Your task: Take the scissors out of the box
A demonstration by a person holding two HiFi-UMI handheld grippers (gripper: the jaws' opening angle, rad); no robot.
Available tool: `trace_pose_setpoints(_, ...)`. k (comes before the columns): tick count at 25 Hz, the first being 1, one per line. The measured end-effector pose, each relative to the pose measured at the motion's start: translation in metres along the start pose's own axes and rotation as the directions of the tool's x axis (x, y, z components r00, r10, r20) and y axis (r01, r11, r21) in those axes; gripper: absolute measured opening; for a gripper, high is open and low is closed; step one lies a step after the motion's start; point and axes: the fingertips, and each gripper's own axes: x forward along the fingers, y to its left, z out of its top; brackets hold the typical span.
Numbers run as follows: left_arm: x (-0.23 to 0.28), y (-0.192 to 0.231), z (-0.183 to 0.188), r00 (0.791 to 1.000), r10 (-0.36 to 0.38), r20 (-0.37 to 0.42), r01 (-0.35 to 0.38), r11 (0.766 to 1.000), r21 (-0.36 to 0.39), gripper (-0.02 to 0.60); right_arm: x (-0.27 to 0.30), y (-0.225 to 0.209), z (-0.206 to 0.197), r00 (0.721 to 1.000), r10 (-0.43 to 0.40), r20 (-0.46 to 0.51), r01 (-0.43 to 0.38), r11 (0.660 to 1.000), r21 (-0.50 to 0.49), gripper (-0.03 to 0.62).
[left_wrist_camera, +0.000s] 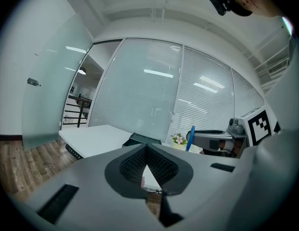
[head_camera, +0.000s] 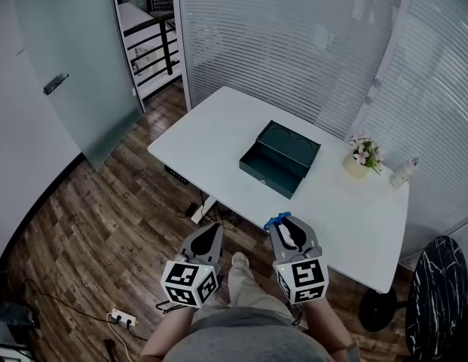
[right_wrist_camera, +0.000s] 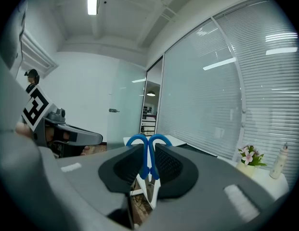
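Note:
The dark green box (head_camera: 279, 159) stands open on the white table (head_camera: 218, 130); I see nothing in the part of its inside that shows. The blue-handled scissors (head_camera: 276, 221) are out of it, clamped in my right gripper (head_camera: 292, 231), which hangs in front of the table's near edge. In the right gripper view the scissors (right_wrist_camera: 137, 139) stand upright between the pads, handle loops above the tips of the right gripper (right_wrist_camera: 148, 152). My left gripper (head_camera: 206, 240) is beside it, over the floor. Its jaws are shut and hold nothing, with the left gripper (left_wrist_camera: 147, 147) pointing at the box (left_wrist_camera: 141, 139).
A pot of pink flowers (head_camera: 362, 157) and a small white bottle (head_camera: 404, 173) stand at the table's right end. Glass walls with blinds run behind the table. A black marbled round top (head_camera: 441, 292) is at the lower right. A power strip (head_camera: 121, 319) lies on the wood floor.

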Motion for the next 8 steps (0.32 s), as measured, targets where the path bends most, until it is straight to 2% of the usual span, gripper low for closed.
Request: trace_pose_setpoints(8, 0.0001, 0.0039, 0.0004, 1.000, 0.002, 0.001, -0.002, 1.000, -0.004, 0.005, 0.0026, 0.0021, 0.0048, 1.000, 0.005, 0.009, -0.005, 1.000, -0.010, 0.086)
